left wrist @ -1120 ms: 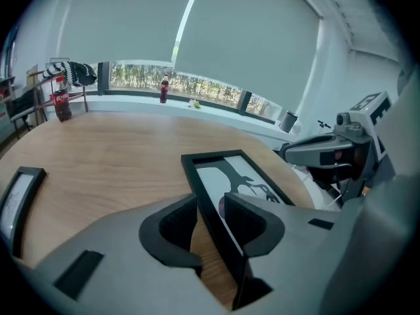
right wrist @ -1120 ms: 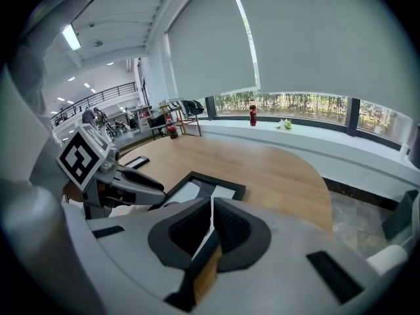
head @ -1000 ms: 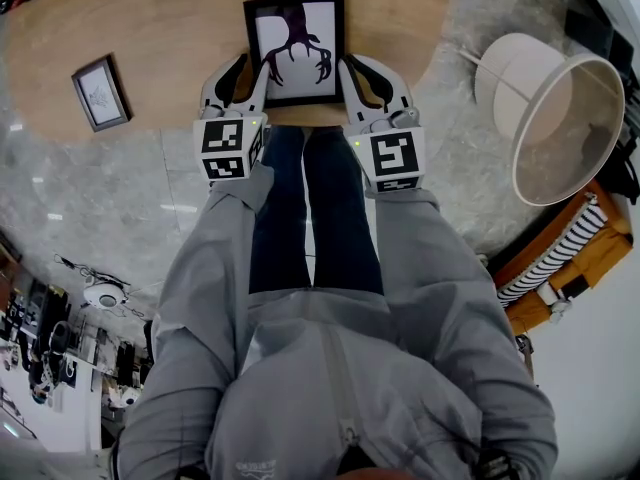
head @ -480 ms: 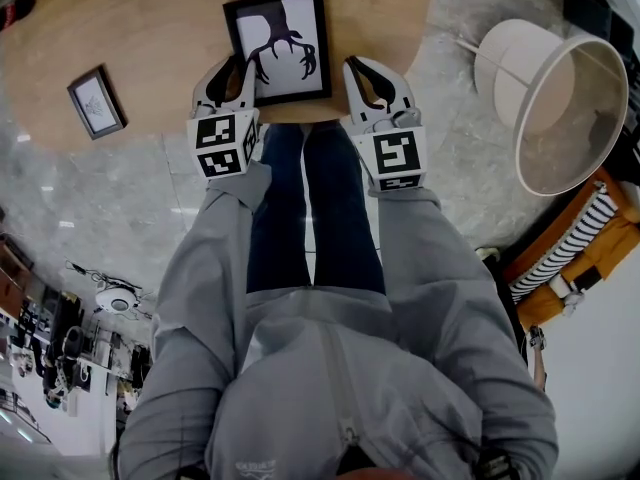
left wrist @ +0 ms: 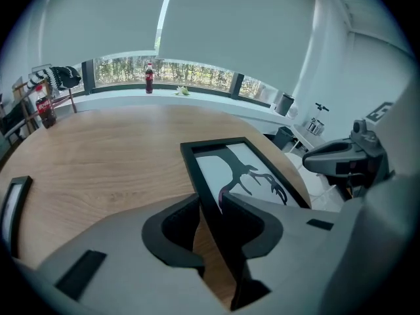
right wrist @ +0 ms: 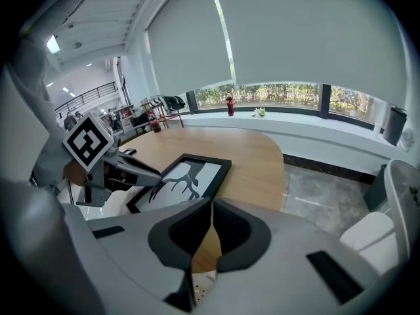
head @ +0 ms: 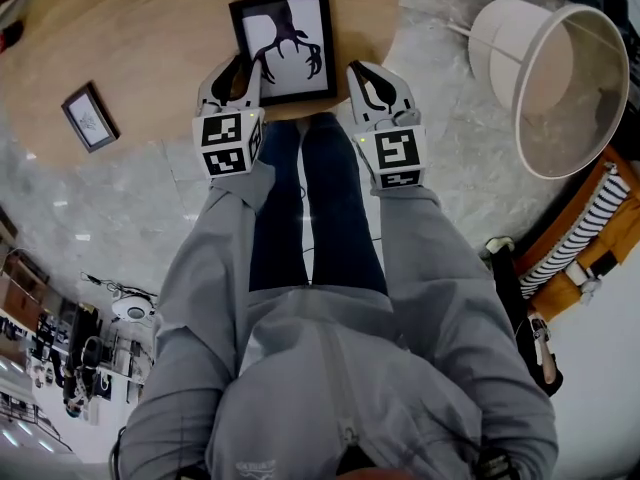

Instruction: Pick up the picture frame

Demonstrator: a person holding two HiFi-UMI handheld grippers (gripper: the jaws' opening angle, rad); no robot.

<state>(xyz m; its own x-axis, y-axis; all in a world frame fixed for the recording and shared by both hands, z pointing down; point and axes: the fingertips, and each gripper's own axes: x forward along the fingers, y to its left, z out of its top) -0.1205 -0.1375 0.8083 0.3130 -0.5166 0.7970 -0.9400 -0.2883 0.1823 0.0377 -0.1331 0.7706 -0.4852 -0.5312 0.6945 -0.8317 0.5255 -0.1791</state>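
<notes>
The black picture frame with a dark antler print lies near the front edge of the round wooden table. My left gripper has just been closing, and its jaws are now shut on the frame's left border, which runs between the pads in the left gripper view. The picture frame stretches away from the jaws. My right gripper is shut and empty, a little right of the frame, over the table's edge. In the right gripper view the picture frame lies ahead to the left of that gripper.
A small second frame lies on the table far to the left. A white lampshade lies on the marble floor at the right, with a striped object below it. A bottle stands on the distant windowsill.
The left jaws closed onto the frame's left border, and frame and left gripper shifted a little left. A gap opened between the frame's right edge and the right gripper.
</notes>
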